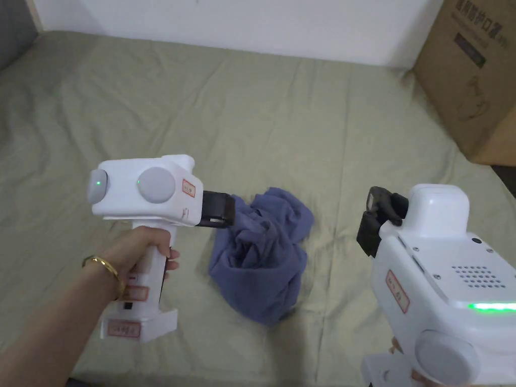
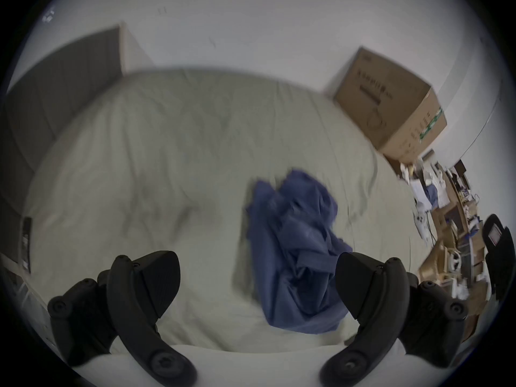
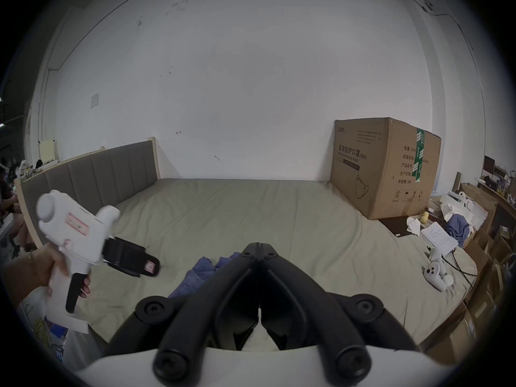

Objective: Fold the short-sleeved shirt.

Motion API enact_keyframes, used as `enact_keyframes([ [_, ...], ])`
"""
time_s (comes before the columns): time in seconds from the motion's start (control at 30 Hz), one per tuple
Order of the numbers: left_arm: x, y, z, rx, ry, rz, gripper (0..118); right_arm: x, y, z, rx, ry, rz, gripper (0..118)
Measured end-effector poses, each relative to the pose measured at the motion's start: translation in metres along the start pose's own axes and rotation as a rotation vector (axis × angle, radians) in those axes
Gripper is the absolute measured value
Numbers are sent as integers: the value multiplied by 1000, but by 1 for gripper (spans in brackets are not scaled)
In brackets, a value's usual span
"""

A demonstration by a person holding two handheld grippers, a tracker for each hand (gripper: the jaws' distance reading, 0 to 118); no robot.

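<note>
On the olive bed sheet point(image 1: 252, 116) by a white wall point(image 3: 251, 72) — crumpled shirt point(image 1: 262, 252); left hand-held gripper point(image 2: 257, 284) released, right hand-held gripper point(image 3: 259, 246) clenched empty.

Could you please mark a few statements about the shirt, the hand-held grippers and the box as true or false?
1. The shirt lies crumpled in a heap on the bed. True.
2. The left hand-held gripper is shut on the shirt. False: its jaws stand wide apart, holding nothing.
3. The right hand-held gripper has its jaws closed together. True.
4. The shirt is red. False: it is blue.
5. A cardboard box stands at the bed's far right corner, against the wall. True.
6. The shirt is already folded flat. False: it is bunched up, no fold made yet.
</note>
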State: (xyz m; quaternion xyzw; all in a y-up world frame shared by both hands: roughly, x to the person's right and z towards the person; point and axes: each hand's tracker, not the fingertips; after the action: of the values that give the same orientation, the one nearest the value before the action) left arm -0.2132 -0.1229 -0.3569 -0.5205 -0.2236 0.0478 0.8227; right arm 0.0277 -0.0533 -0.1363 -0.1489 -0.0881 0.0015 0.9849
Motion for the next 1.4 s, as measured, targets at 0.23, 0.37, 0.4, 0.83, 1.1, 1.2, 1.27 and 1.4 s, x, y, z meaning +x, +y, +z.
enact_keyframes([
  [0.23, 21, -21, -42, -194, 96, -75, 79, 22, -12, 1, -39, -49, -19, 0],
  [0.37, 26, -33, -49, -257, 14, -66, 35, 29, -15, 1, -50, -66, -44, 0],
  [0.4, 27, -34, -48, -258, -23, -43, 3, 30, -15, 1, -50, -68, -49, 0],
  [0.83, 11, -55, 4, 136, 43, -22, 2, 25, 28, -60, -190, 52, -19, 23],
  [1.1, -11, -83, 4, 134, 38, 51, 2, -11, 31, -205, -567, 139, 49, 117],
  [1.2, -17, -89, 1, 124, 38, 76, 2, -26, 1, -256, -730, 105, 90, 117],
  [1.27, -18, -91, -2, 117, 33, 78, 2, -33, -23, -283, -814, 72, 104, 116],
  [1.4, -19, -94, -8, 103, 28, 66, 2, -46, -58, -316, -879, 63, 48, 107],
])
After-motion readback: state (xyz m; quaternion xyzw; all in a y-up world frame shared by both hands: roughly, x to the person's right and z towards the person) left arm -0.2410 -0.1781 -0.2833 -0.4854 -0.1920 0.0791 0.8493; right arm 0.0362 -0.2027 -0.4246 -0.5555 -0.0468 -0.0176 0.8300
